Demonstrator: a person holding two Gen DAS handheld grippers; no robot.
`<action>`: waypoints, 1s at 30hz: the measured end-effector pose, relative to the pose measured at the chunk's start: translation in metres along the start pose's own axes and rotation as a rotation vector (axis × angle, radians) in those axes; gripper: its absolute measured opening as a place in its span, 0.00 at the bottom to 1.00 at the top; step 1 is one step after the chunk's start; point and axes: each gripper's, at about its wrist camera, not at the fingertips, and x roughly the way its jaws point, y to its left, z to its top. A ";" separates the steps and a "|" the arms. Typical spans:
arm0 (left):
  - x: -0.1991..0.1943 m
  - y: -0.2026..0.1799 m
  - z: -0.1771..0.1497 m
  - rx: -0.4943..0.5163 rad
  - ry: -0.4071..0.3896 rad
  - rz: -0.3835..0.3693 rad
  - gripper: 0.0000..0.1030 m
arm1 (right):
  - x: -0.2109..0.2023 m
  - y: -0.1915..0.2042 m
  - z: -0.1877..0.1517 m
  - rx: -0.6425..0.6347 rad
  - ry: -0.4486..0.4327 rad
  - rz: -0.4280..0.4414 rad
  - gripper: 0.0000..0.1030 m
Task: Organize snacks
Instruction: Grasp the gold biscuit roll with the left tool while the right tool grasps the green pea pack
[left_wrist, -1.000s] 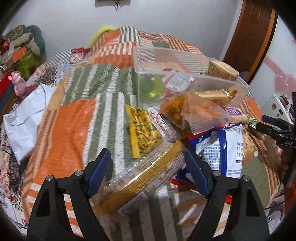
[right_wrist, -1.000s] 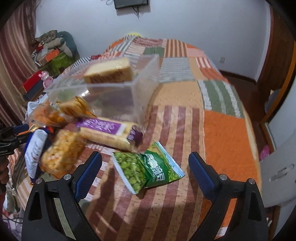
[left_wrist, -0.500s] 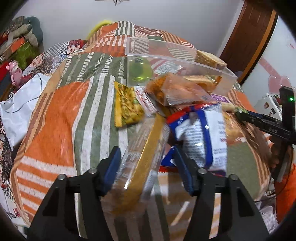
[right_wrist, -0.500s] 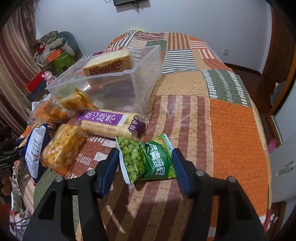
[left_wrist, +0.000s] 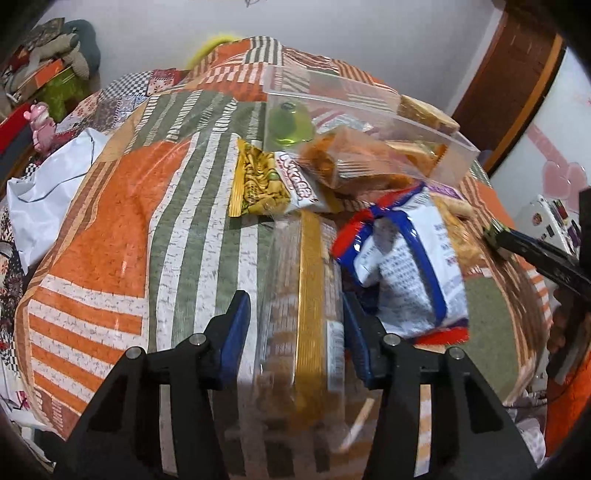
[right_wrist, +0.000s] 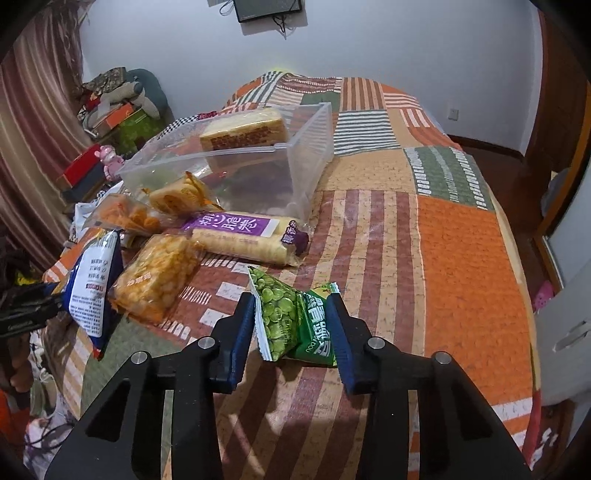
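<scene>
left hand-held gripper (left_wrist: 297, 317) clamps gold-banded packet (left_wrist: 299, 332), blurred | right hand-held gripper (right_wrist: 291, 326) seemingly pinching green pea bag (right_wrist: 291, 321)

Bedspread (right_wrist: 469, 258): woven patchwork cloth, matt, coarse-textured. Storage box (right_wrist: 314, 147): clear hard plastic, smooth, glossy along the rims. Pea packet (right_wrist: 291, 321): green plastic film, shiny and creased. Biscuit pack (left_wrist: 303, 317): transparent glossy wrap with a ribbed gold foil band. Blue-and-white bag (left_wrist: 406, 266): printed plastic film, high sheen, crinkled. Purple-labelled roll pack (right_wrist: 243, 236): clear film with a matt-looking label. Left gripper (left_wrist: 297, 328) and right gripper (right_wrist: 293, 332): black matt rigid plastic bodies with bright metal screw heads; finger pads (right_wrist: 243, 332) of blue material, dull finish. Door frame (left_wrist: 506, 85): brown wood, semi-gloss. Wall (right_wrist: 369, 44): painted, matt.
</scene>
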 end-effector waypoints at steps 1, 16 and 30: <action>0.002 0.000 0.001 -0.003 -0.006 0.004 0.48 | 0.000 0.001 0.000 0.000 -0.002 -0.001 0.35; -0.011 -0.011 -0.014 0.060 -0.094 0.061 0.34 | -0.008 0.007 0.005 0.016 -0.044 0.001 0.20; -0.062 -0.016 0.005 0.054 -0.214 0.056 0.34 | -0.046 0.014 0.025 0.020 -0.184 0.022 0.19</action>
